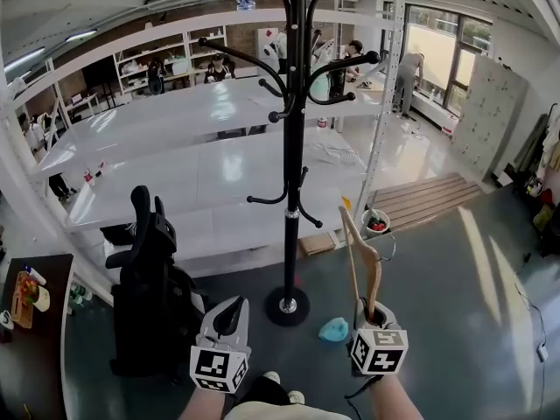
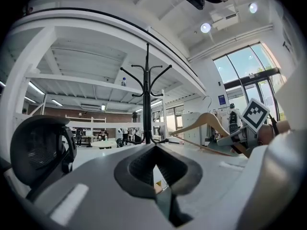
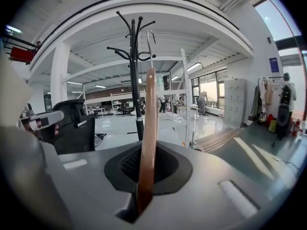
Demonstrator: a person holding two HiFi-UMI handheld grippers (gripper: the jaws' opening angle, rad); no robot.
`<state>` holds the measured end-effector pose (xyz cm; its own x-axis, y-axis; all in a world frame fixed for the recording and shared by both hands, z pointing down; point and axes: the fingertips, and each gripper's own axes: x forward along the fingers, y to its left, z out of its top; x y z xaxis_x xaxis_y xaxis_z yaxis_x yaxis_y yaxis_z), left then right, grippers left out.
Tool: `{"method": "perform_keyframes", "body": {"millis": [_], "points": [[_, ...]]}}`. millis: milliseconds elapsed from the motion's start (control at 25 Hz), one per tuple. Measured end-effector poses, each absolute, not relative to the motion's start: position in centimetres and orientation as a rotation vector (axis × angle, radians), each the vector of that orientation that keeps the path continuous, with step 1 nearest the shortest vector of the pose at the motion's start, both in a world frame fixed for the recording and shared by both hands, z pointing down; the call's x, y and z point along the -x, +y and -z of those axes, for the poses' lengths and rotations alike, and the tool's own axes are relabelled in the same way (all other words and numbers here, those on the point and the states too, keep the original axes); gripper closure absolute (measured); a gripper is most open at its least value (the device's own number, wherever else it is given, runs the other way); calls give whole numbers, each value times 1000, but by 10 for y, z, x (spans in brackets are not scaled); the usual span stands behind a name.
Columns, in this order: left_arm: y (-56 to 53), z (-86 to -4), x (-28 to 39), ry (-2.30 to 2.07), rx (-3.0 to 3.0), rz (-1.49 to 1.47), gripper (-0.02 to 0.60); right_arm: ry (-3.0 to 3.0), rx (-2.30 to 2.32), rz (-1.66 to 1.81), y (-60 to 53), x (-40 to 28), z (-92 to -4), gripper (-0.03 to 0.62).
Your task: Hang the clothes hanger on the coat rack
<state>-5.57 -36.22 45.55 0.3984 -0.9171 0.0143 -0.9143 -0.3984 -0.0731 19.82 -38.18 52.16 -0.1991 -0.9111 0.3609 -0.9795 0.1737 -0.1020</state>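
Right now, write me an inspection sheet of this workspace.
Surface: dark grey floor, sunlit streaks at right.
Job's things: wooden hanger upright in the right tongs; black coat rack upright ahead, no hanger on its hooks.
Clutter: black office chair left of the rack; light blue item on the floor by its base.
Grippers: left tongs shut, empty; right tongs shut on the hanger.
Cables: one thin cable on the floor at far right.
Surroundings: white tables, windows, people at the back.
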Motion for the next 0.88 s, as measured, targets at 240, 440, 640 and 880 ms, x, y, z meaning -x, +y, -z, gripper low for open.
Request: {"method": "perform_keyframes", "body": {"millis": [240,440,640,880], "points": [[-403,-447,62,1689,2570,62,581,-2247,-1809,-435,-433,-193,-500,566],[-443,-437,68,1673,2569,32,581,-2263,-1803,-384,-486,-184,-470,566],[-473,-436,74,1663,2578,37,581,-2275,-1828,-288,-537,-181,-419,566],[-492,-439,80,1660,2592,42,581,-2294,-1808,-230,-586,-172,-372,566]]}}
